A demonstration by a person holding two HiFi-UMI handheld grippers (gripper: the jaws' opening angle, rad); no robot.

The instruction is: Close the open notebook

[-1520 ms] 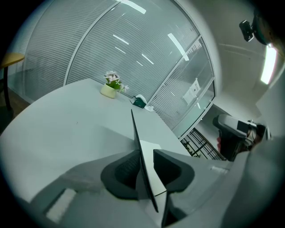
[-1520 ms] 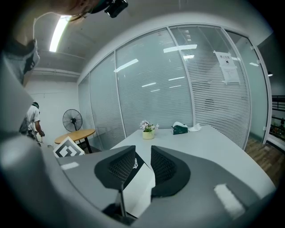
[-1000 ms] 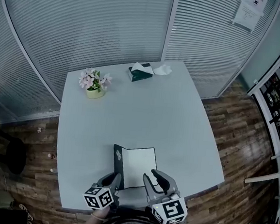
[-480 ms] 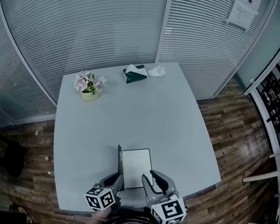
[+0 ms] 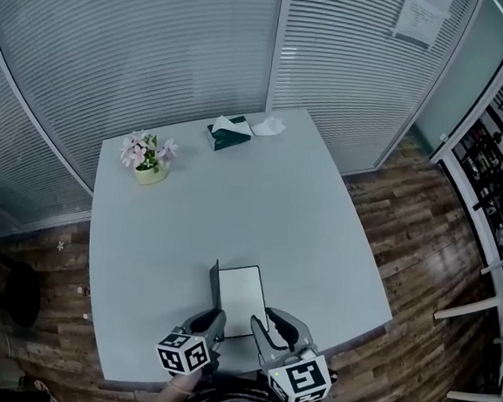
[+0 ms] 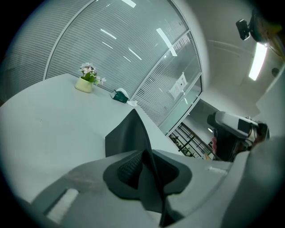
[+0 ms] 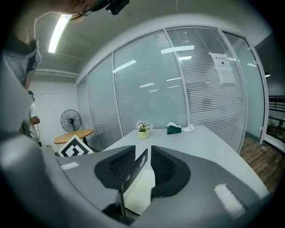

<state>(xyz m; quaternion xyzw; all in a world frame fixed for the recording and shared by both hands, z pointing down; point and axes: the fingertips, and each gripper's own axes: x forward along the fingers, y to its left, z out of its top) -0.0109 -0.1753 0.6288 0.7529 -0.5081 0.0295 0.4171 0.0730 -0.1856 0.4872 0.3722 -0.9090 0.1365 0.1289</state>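
Head view: left gripper [image 5: 211, 321], jaws just eased slightly, pinches notebook's [image 5: 241, 298] seemingly light, stiff cover [image 5: 213, 282] at 6 o'clock; right gripper [image 5: 271, 325] gapes.

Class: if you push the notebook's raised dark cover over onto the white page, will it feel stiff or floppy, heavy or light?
Probably fairly stiff: the cover stands almost upright with a straight edge and no sag. Likely light, since it looks thin edge-on. The notebook might slide on the smooth table when pushed.
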